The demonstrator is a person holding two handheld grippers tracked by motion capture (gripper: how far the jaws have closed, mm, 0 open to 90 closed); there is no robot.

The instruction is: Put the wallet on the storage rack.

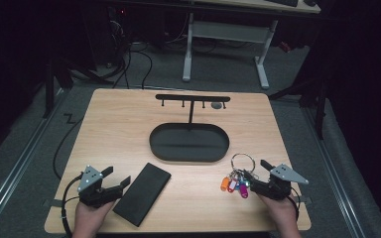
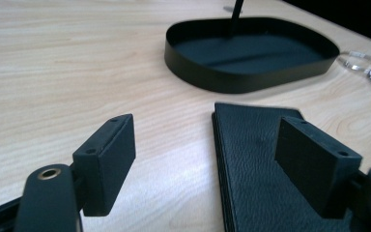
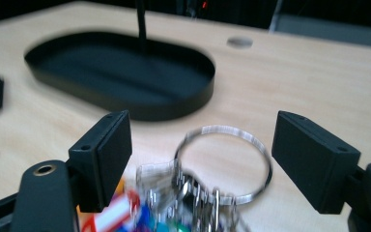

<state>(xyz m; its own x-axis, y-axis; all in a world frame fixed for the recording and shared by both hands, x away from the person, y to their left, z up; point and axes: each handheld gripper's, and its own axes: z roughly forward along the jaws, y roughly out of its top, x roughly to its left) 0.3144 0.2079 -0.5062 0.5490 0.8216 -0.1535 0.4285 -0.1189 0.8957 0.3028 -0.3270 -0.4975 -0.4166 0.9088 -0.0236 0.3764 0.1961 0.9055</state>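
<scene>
Wooden tabletop (image 1: 119, 124) carrying everything. Left tongs (image 1: 115, 177) gaping wide, straddling the near edge of the wallet (image 1: 142, 193), likely lining up for a pinch. Right tongs (image 1: 256, 169) also spread, gripping nothing, hovering over the key ring (image 1: 242, 161) lying just right of the tray (image 1: 189, 143), tags (image 1: 234, 185) fanned toward the hand. Hook rack (image 1: 192, 98) standing behind the tray, probably awaiting the keys.

Black tongs (image 1: 115, 179), grey three-cornered plates, trailing black cables
</scene>
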